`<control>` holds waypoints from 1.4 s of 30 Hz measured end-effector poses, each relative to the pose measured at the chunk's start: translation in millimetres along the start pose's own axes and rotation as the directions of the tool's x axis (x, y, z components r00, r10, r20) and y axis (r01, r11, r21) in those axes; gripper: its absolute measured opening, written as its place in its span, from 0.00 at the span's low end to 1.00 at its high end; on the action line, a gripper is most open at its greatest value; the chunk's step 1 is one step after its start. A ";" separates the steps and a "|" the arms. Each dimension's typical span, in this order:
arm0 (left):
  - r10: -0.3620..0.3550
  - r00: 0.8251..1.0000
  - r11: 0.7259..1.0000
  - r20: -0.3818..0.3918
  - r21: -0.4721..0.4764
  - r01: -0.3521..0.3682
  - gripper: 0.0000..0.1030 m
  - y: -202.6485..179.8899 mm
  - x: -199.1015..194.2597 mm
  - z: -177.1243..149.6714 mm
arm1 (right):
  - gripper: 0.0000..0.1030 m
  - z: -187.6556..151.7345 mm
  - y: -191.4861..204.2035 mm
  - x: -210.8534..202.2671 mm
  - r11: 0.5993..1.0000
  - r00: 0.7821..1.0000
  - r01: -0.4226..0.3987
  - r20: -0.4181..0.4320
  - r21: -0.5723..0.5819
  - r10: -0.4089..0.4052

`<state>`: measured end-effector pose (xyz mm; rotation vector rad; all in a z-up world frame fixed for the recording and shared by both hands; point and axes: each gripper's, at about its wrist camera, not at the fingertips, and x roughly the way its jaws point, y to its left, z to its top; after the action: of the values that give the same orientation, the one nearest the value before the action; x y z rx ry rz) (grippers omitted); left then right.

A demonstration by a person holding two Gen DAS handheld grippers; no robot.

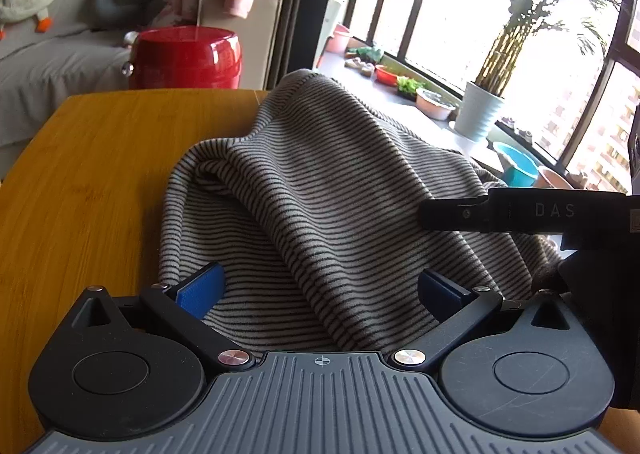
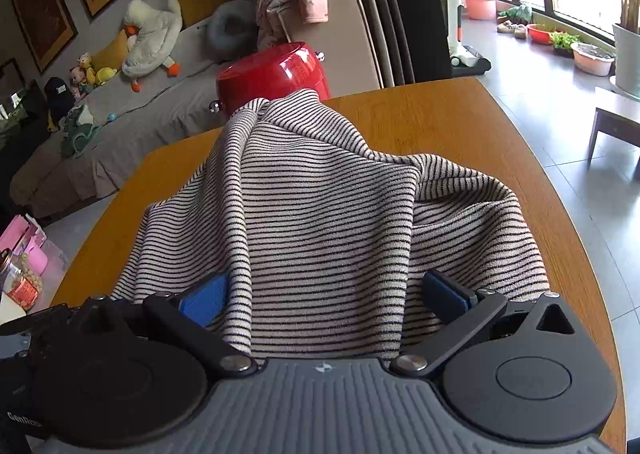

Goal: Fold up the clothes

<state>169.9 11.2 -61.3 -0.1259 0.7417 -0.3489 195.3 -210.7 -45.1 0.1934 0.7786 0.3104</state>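
A grey garment with thin black stripes [image 1: 320,190] lies bunched on the wooden table [image 1: 100,174], raised into a peak at the far side. My left gripper [image 1: 320,290] is open, its blue pads [image 1: 202,290] wide apart with the cloth's near edge lying between them. My right gripper [image 2: 324,294] is also open, the same striped garment [image 2: 320,214] draped between its blue pads [image 2: 206,300]. In the left wrist view the right gripper's black body [image 1: 520,214] reaches in from the right, against the cloth.
A red drum-shaped stool [image 1: 188,58] stands beyond the table's far edge, with a grey sofa [image 2: 120,126] holding plush toys behind it. Potted plants and basins [image 1: 480,110] line the window at the right. Jars and pink boxes [image 2: 24,266] sit left of the table.
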 end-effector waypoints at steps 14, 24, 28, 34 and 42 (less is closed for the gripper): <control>-0.255 0.961 0.957 -0.104 -0.169 0.235 1.00 22.0 -62.8 -39.5 | 1.00 -59.9 -13.4 -64.9 0.981 0.980 -0.195 0.037 -0.013 0.195; -0.239 0.971 0.957 -0.008 -0.171 0.234 0.67 32.6 -54.9 -43.5 | 1.00 -59.3 -12.9 -61.9 0.979 0.975 -0.203 0.089 -0.003 0.203; -0.219 0.976 0.968 0.009 -0.126 0.218 0.58 30.1 -63.5 -49.1 | 1.00 -60.2 -16.1 -61.6 0.976 0.972 -0.216 0.102 0.015 0.213; -0.201 0.980 0.977 -0.009 -0.075 0.200 0.72 13.5 -58.7 -47.1 | 0.98 -60.1 -15.5 -64.7 0.982 0.978 -0.184 0.107 0.036 0.180; -0.152 0.988 0.988 -0.018 0.002 0.152 0.92 -1.0 -57.6 -49.1 | 0.46 -51.0 7.8 -116.9 0.969 0.982 -0.168 0.058 -0.179 0.181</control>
<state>96.8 31.2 -60.3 -0.1767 0.7508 -0.4971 79.0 -240.7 -1.6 0.1090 0.6581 0.5331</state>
